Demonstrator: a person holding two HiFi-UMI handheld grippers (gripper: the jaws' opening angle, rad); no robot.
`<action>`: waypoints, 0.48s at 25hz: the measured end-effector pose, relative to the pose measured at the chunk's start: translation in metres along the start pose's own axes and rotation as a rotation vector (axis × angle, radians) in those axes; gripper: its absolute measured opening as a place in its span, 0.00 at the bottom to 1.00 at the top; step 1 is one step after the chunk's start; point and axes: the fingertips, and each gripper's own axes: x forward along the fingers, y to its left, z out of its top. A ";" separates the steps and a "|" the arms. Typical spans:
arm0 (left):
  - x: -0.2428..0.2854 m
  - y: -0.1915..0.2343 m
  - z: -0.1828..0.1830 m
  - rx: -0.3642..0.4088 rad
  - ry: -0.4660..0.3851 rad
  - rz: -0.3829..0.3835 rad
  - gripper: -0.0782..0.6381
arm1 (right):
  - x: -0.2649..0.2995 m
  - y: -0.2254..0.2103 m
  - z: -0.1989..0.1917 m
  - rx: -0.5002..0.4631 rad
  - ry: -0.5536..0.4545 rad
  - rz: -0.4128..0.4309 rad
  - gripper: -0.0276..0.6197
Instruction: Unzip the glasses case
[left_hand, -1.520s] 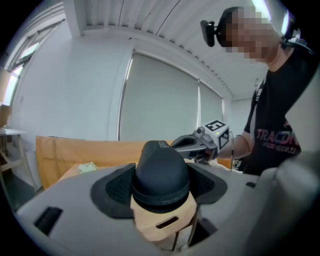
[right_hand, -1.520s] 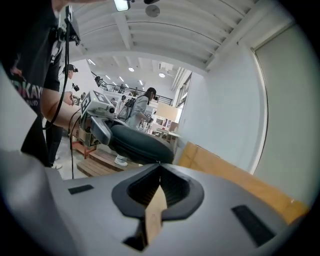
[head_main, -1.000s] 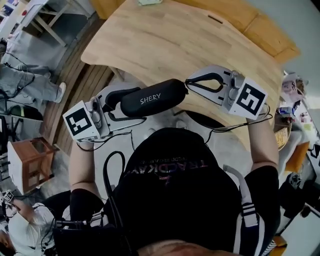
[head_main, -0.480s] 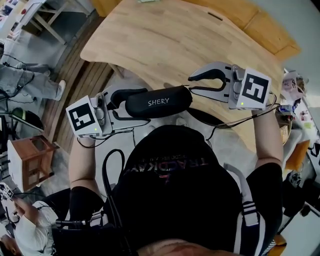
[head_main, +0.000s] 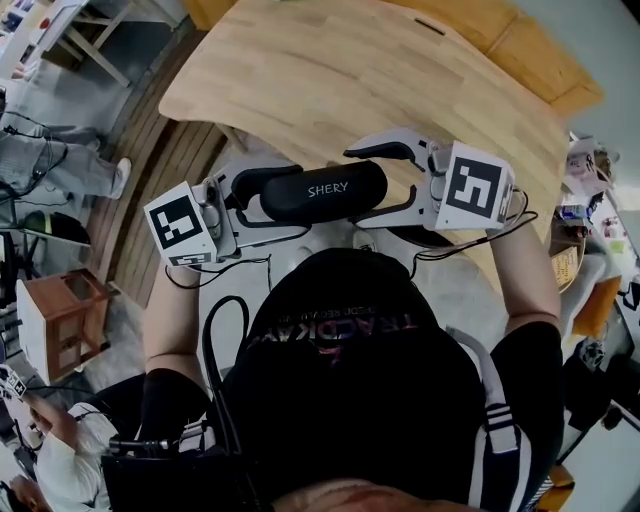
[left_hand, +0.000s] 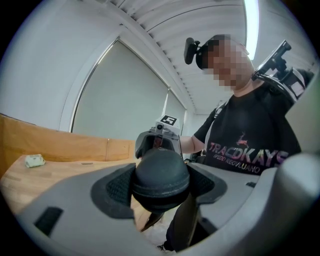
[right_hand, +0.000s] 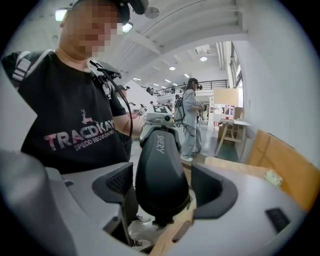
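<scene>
Matt black glasses case (smooth shell), pale grained wood table, matt grey plastic jaws

bright, even light fr ceiling lamp; heavy fisheye warp, dark corners.

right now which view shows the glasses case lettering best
Head view: the glasses case lies side-on, its lettering whole. Right gripper view shows it foreshortened; left gripper view shows only the rounded end.

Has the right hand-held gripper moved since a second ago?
Yes. The right hand-held gripper slid left relative to the table; its jaws have just opened and straddle the glasses case.
</scene>
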 end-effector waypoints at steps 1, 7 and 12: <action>0.003 0.000 0.000 -0.002 -0.001 -0.006 0.56 | 0.005 0.000 -0.001 -0.008 0.005 0.002 0.60; 0.016 -0.001 -0.007 -0.028 0.004 -0.025 0.56 | 0.026 0.008 -0.014 -0.081 0.016 0.035 0.58; 0.025 -0.001 -0.022 -0.020 0.048 -0.029 0.57 | 0.026 0.010 -0.027 -0.070 0.004 0.034 0.57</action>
